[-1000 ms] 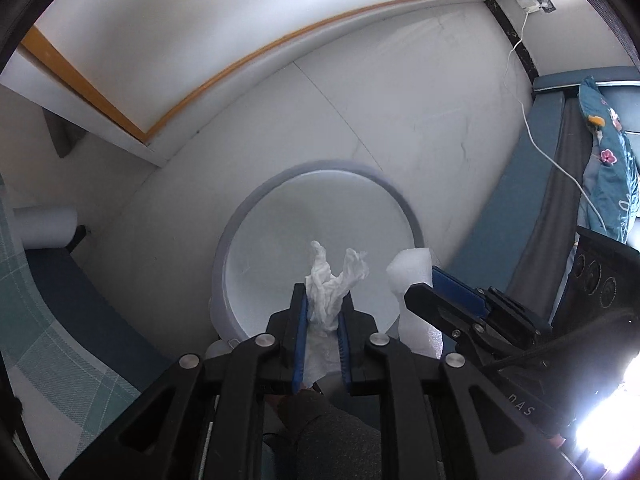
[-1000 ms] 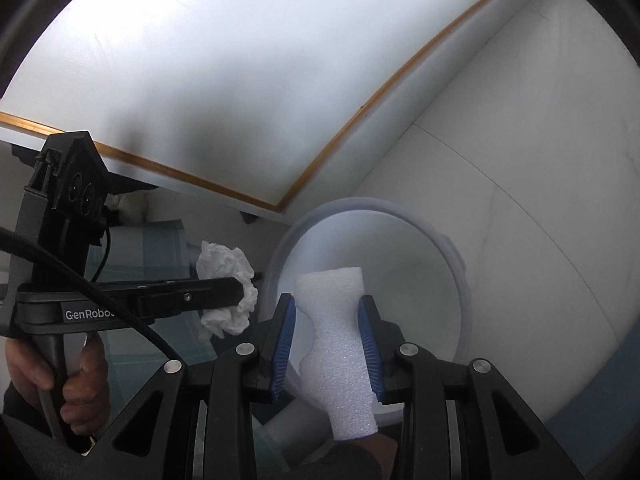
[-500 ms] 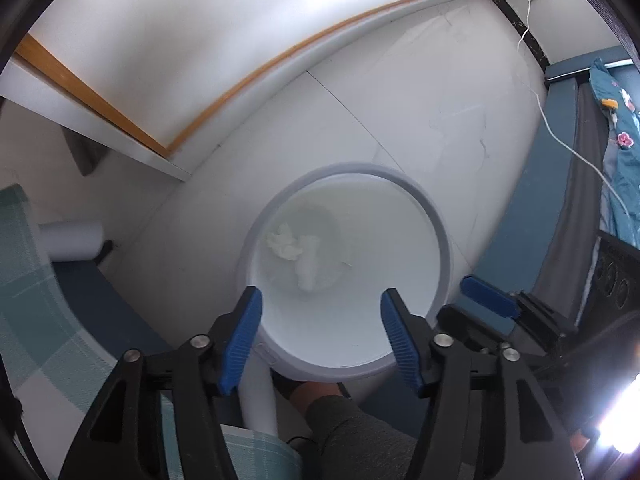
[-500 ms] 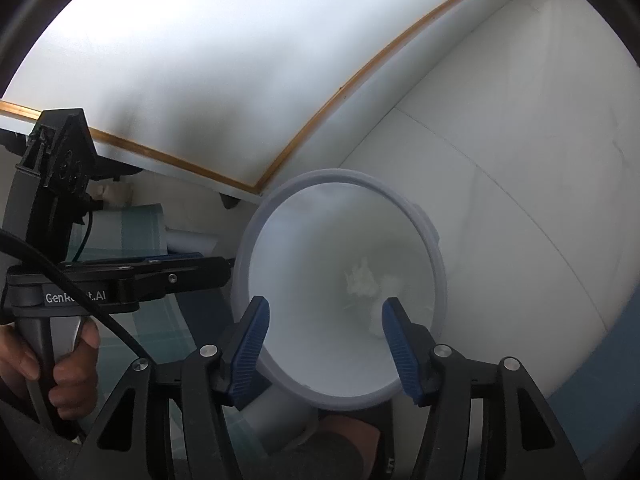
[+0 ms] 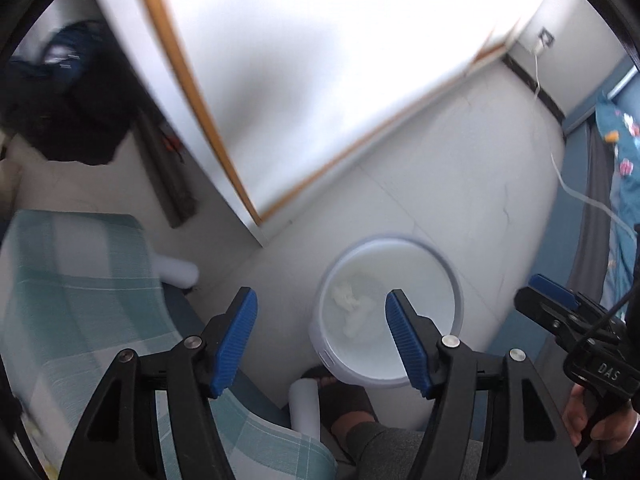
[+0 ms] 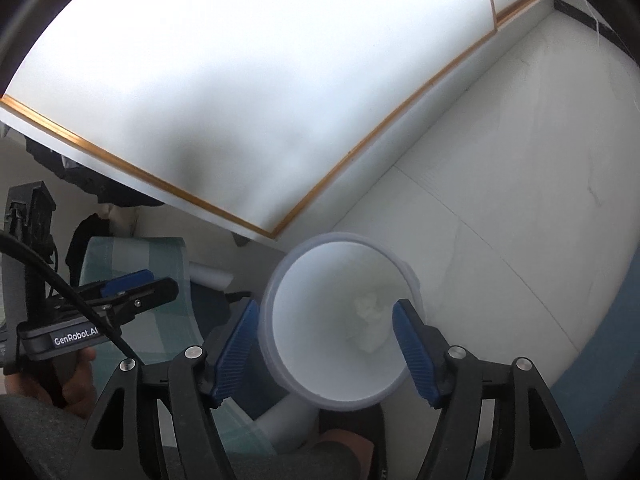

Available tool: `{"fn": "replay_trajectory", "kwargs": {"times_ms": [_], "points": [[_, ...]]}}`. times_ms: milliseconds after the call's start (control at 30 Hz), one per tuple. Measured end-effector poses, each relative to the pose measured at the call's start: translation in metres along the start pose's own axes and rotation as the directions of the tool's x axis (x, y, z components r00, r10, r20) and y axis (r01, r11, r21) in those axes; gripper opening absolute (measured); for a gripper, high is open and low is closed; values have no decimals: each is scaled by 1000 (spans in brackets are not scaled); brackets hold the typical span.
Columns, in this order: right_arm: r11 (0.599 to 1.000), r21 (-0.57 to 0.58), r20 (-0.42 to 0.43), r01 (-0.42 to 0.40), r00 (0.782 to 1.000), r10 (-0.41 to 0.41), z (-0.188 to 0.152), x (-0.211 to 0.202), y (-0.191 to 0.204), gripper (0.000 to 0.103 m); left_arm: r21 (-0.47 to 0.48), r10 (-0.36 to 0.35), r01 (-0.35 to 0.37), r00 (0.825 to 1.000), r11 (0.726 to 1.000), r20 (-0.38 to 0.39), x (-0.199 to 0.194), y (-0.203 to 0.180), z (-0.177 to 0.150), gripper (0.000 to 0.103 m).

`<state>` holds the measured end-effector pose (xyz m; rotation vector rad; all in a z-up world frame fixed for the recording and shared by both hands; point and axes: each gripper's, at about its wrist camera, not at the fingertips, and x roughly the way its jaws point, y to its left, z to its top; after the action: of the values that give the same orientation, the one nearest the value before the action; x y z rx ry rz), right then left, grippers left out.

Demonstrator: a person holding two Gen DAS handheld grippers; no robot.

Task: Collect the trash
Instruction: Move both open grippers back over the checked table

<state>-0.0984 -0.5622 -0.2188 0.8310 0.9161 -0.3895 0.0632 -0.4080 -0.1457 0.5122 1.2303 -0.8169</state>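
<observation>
A round white trash bin (image 5: 450,264) stands on the pale floor; it also shows in the right wrist view (image 6: 276,276). A crumpled tissue (image 5: 343,295) and a white foam piece (image 5: 356,322) lie at its bottom, seen faintly in the right wrist view (image 6: 370,308). My left gripper (image 5: 320,336) is open and empty, high above the bin's left side. My right gripper (image 6: 326,340) is open and empty, above the bin's mouth. Each gripper shows in the other's view: the right one (image 5: 560,304) and the left one (image 6: 132,288).
A white table top with a wooden edge (image 5: 320,80) overhangs behind the bin. A teal checked chair seat (image 5: 80,300) is at the left, with a white chair leg (image 5: 306,408) and my foot (image 5: 344,400) by the bin. A blue bed (image 5: 616,160) and white cable (image 5: 568,184) are at the right.
Both grippers let go of the tissue and the foam piece, which dropped into the bin. Both have since lifted higher, and the left one swung left toward the chair.
</observation>
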Motion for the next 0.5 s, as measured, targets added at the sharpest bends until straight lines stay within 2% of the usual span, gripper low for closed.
{"fn": "replay_trajectory", "kwargs": {"times_ms": [133,300,400,433,500], "points": [[996,-89,106,2,994,7,9,-43,29,77,-87,43,-33,993,996,111,-47,21,-4,63],[978,-207,236,15,971,35,16,-100,73,80,-174,106,-63,964,983,245,-106,44,-19,63],[966,-260,294,10,953,69,16,-129,97,81,-241,163,-86,934,967,318,-143,58,-32,69],[961,-277,312,10,947,80,15,-138,106,82,-261,180,-90,921,961,347,-156,62,-38,71],[950,-311,346,6,932,108,12,-156,125,84,-295,224,-103,883,950,413,-185,72,-50,76]]}}
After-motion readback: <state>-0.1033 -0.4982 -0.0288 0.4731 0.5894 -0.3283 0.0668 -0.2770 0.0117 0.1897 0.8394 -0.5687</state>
